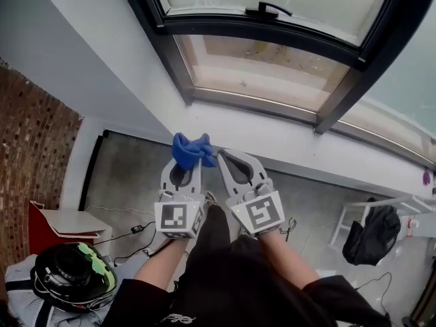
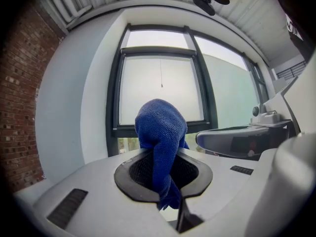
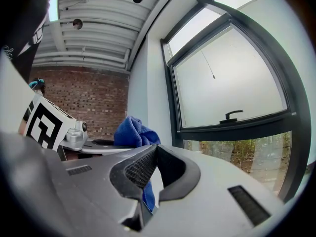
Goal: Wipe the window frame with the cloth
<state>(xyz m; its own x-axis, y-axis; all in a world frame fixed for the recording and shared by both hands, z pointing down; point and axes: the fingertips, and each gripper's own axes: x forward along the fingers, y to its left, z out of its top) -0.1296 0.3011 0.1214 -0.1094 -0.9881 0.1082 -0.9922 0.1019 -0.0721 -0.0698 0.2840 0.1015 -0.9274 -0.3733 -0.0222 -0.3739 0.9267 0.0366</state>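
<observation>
A crumpled blue cloth (image 1: 191, 150) sticks up from my left gripper (image 1: 188, 162), which is shut on it. In the left gripper view the cloth (image 2: 160, 130) stands clamped between the jaws of the left gripper (image 2: 159, 154), hiding part of the window behind. My right gripper (image 1: 221, 154) is held close beside it, shut, its tips just right of the cloth. From the right gripper (image 3: 156, 147) the cloth (image 3: 133, 130) shows at the left behind the jaws. The dark window frame (image 1: 262, 31) with its handle (image 1: 269, 9) lies ahead, above a white sill (image 1: 293, 142); both grippers are short of it.
A brick wall (image 1: 30, 155) stands at the left, with a red-and-white table (image 1: 61, 223) and a black helmet (image 1: 78, 271) below it. Cables (image 1: 136, 229) lie on the grey floor. A black bag (image 1: 371, 234) hangs on a white rack at the right.
</observation>
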